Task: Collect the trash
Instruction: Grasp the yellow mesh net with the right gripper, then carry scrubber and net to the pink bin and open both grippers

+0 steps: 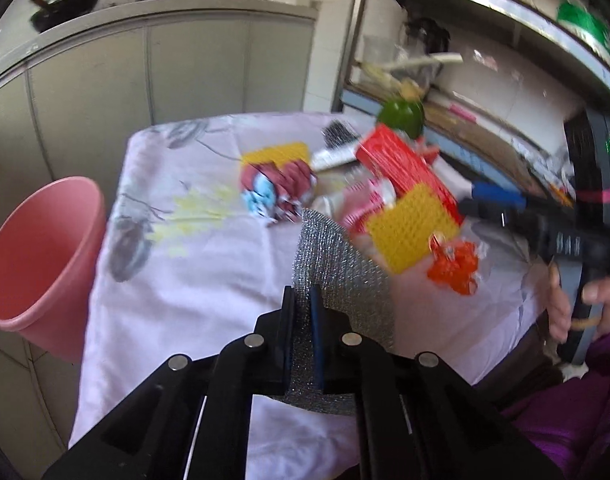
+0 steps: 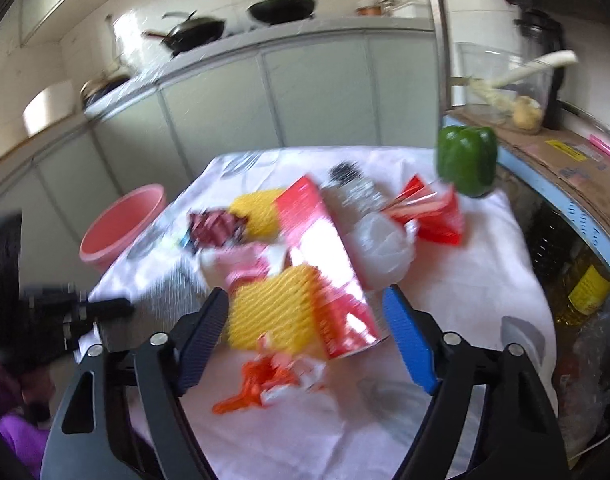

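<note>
Silvery mesh cloth [image 1: 337, 264] is pinched thin between the pressed-together left gripper [image 1: 303, 300], near the pink bin [image 1: 37, 256]. The right gripper [image 2: 305, 312] is spread around the yellow foam net [image 2: 273, 312], seemingly not gripping. That limp cloth could snag neighbouring wrappers when lifted.

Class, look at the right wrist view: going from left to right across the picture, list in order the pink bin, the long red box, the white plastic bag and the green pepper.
pink bin → long red box → white plastic bag → green pepper
</note>
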`<state>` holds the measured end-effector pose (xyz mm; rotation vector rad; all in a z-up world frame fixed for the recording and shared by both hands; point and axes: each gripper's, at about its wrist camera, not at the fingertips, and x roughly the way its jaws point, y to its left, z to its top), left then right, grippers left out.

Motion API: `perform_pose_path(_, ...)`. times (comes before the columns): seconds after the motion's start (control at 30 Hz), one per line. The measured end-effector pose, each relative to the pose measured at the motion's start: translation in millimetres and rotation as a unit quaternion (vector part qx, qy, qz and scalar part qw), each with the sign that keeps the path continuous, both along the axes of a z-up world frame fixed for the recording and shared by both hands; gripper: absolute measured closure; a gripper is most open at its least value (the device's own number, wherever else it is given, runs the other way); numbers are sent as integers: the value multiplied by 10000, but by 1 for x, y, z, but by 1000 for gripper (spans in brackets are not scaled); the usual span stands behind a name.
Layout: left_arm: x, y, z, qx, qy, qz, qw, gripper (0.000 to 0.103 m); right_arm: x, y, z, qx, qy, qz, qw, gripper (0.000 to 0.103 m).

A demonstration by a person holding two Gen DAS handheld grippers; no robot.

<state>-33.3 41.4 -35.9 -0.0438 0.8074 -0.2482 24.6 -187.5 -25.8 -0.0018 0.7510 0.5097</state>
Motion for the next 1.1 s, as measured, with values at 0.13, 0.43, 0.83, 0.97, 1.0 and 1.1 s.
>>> perform_pose_path(0.13, -1, 10, -1, -92, -29, 136, 9999, 96, -3, 14, -6, -231, 68, 199, 9995, 32)
perform_pose_path(0.43, -6, 18, 3, -298, -182, 342, 9988, 96, 13, 27, -25, -352, 552, 269, 9975, 90)
perform_pose_path(0.83, -12, 54, 32, -502, -733, 872, 9922, 96, 7, 52, 39, 237, -155, 744, 9968, 94)
perform_pose_path(0.97, -15, 83, 44, -534, -909, 1381, 9848, 96, 15, 81, 60, 285, -369, 1045, 9934, 94)
perform_pose_path(1.0, -16, 89, 45, -525, -939, 1489, 9830, 96, 19, 93, 65, 291, -406, 1132, 9923, 94)
perform_pose_path(1.1, -18, 115, 49, -521, -997, 1976, 9738, 96, 29, 126, 72, 258, -507, 1377, 9888, 94)
